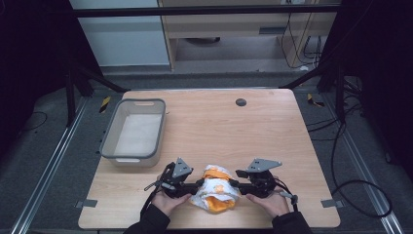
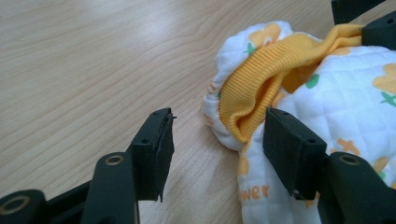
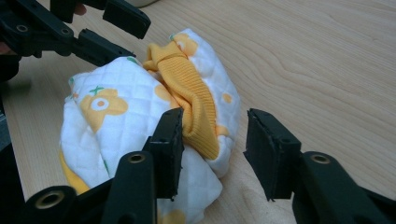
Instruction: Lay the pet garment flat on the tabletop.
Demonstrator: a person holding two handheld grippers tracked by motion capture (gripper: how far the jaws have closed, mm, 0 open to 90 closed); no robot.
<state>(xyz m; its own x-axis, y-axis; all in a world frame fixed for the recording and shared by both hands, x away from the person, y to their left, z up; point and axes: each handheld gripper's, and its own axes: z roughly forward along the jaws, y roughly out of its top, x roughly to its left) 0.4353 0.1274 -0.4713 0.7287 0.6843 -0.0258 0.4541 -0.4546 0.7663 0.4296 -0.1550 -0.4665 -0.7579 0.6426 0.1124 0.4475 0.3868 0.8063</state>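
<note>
A bunched white quilted garment [image 1: 217, 189] with orange flowers and an orange ribbed cuff lies near the table's front edge, between my two grippers. My left gripper [image 1: 198, 184] reaches it from the left, my right gripper [image 1: 233, 184] from the right. In the left gripper view the jaws [image 2: 217, 149] stand open; the orange cuff [image 2: 261, 86] hangs between them, close to the right pad [image 2: 289, 147]. In the right gripper view the jaws [image 3: 215, 149] are open around the cuff's end [image 3: 198, 116], which touches the left pad [image 3: 170, 149]; the right pad stands clear of it.
A grey-rimmed tub [image 1: 108, 137] with a pale inside stands at the table's left. A small black round cap [image 1: 240, 102] sits in the tabletop near the far edge. Bare wood lies beyond and to the right of the garment.
</note>
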